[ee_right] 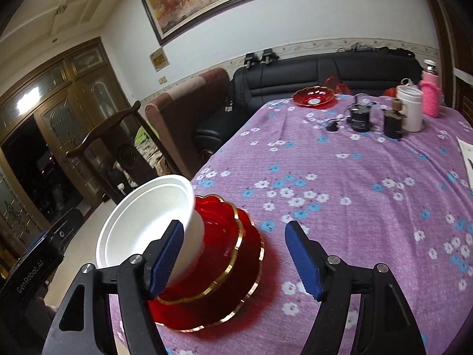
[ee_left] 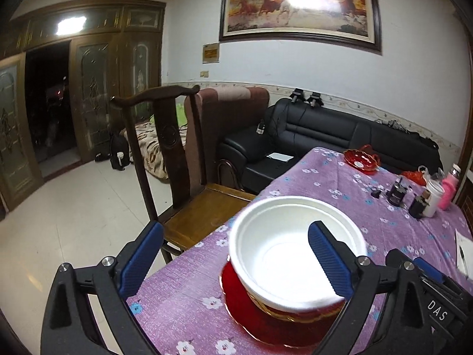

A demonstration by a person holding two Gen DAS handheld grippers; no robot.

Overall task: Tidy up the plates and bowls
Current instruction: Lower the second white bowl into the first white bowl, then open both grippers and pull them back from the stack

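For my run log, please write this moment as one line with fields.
stack: white bowl on red plates | left gripper: open | right gripper: open | held: nothing | far red dish: not stacked

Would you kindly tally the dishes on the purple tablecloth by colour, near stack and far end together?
White: 1, the white bowl topping the near stack.
Red: 3, the upper red plate and lower red plate under it, plus the far red dish.
Total: 4 dishes.

One white bowl (ee_right: pixel 147 222), three red plates (ee_right: pixel 224 266).
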